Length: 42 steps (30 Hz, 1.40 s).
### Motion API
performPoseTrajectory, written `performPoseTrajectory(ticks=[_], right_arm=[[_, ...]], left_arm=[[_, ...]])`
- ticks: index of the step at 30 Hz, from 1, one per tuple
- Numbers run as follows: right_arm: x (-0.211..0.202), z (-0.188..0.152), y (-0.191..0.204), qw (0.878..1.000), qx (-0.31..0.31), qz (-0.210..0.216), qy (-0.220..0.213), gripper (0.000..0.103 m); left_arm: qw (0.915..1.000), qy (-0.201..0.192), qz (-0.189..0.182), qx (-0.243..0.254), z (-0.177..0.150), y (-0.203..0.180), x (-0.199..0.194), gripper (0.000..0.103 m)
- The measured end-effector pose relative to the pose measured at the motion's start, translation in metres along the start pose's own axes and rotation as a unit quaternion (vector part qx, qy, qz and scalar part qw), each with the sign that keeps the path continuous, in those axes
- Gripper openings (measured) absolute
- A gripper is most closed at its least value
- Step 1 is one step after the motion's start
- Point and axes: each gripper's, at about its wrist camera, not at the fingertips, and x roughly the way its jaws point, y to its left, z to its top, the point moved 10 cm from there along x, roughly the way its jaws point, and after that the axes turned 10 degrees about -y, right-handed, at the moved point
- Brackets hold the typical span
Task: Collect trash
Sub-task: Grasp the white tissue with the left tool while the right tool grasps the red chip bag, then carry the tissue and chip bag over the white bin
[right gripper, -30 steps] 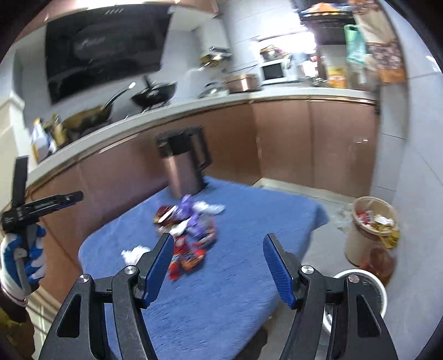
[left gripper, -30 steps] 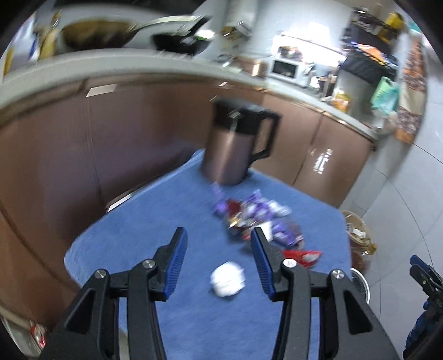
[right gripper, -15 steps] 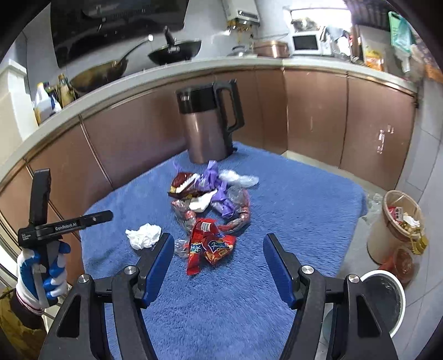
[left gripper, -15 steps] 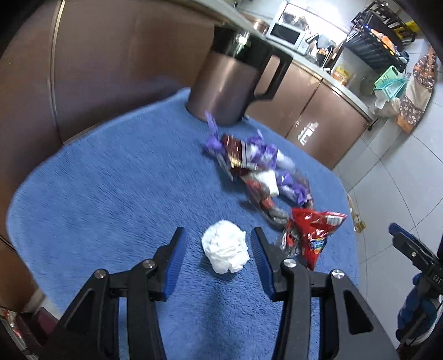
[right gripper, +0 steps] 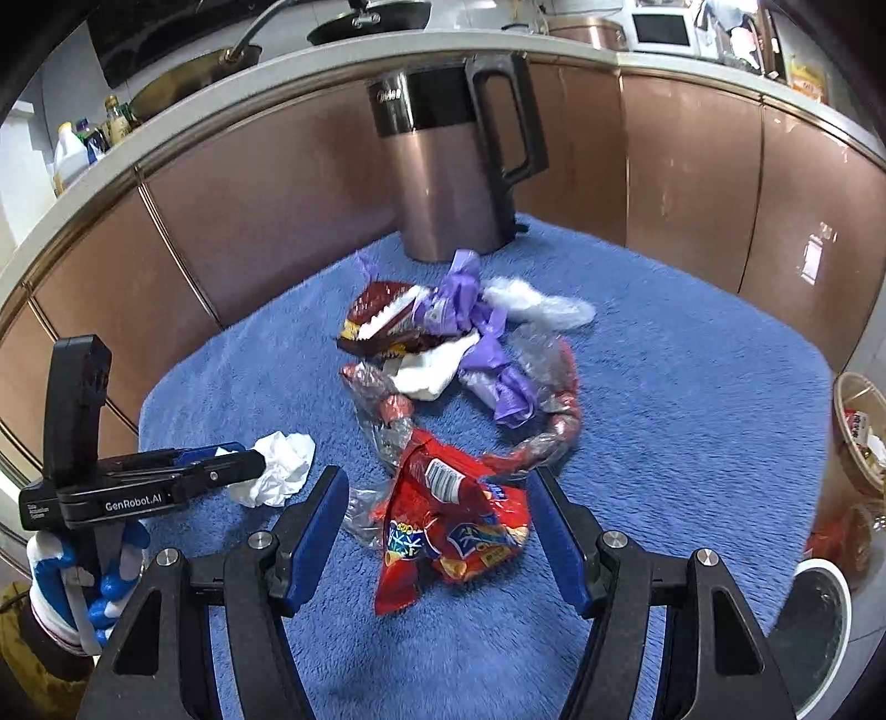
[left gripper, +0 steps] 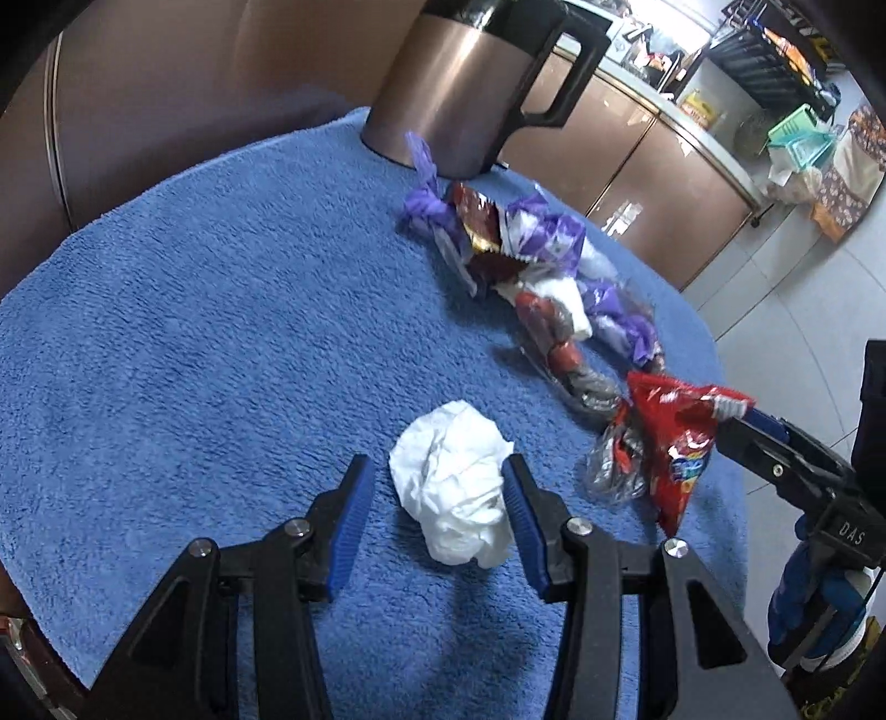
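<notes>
We had both sets of jaws unclenched, the left gripper [left gripper: 437,501] straddling the tissue wad [left gripper: 451,482] and perhaps grazing it, the right gripper [right gripper: 437,526], just narrowing, around the red snack bag [right gripper: 443,526], so squeezing low and centred suited us.

A home kitchen: wok [right gripper: 368,15], microwave [right gripper: 662,29], copper cabinets [right gripper: 686,160] (glossy).
</notes>
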Motion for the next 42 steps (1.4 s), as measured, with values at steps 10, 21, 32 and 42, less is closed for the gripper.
performPoseTrajectory(ticks=[10, 21, 32, 42], right_arm=[[0.001, -0.004, -0.001, 1.000, 0.015, 0.027, -0.006, 0.011], [-0.062, 0.009, -0.006, 0.996, 0.045, 0.034, -0.074, 0.009], [-0.196, 0.003, -0.072, 0.978, 0.097, -0.060, -0.175, 0.009], [-0.274, -0.050, -0.181, 0.945, 0.161, -0.196, -0.206, 0.009]], left_arm=[[0.9995, -0.006, 0.014, 0.028, -0.003, -0.012, 0.002, 0.018], [0.9961, -0.073, 0.016, 0.046, 0.017, -0.037, -0.052, 0.015], [0.9893, -0.102, -0.034, 0.099, 0.022, -0.109, -0.102, 0.015], [0.9684, -0.059, -0.115, 0.213, 0.003, -0.270, -0.074, 0.015]])
